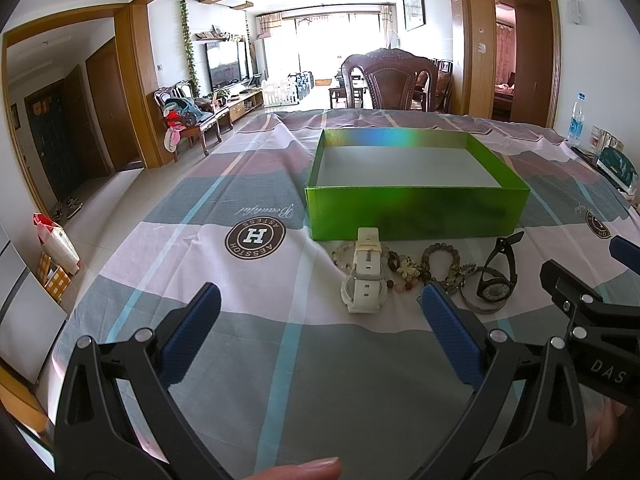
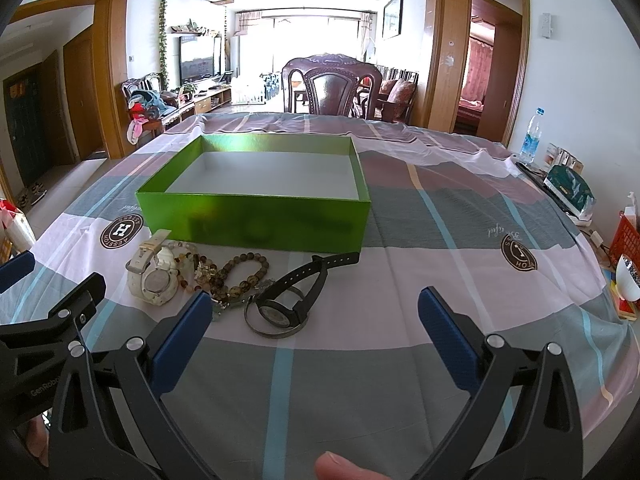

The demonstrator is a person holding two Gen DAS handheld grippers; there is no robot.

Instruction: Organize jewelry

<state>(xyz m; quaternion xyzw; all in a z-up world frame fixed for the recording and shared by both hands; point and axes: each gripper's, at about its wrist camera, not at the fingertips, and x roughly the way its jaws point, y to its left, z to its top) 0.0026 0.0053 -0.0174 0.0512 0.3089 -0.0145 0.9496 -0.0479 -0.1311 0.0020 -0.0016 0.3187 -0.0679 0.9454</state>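
Left wrist: left gripper (image 1: 320, 300) and right gripper (image 2: 316, 312) agape; green box (image 1: 416, 208) rim just beyond watches.

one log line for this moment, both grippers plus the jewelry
left gripper: open, empty | right gripper: open, empty | green box: empty | white watch, black watch: on cloth

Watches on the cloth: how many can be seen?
2. The white watch lies at the left end of the jewelry pile, before the green box. The black watch lies at the right end, over a metal bangle.
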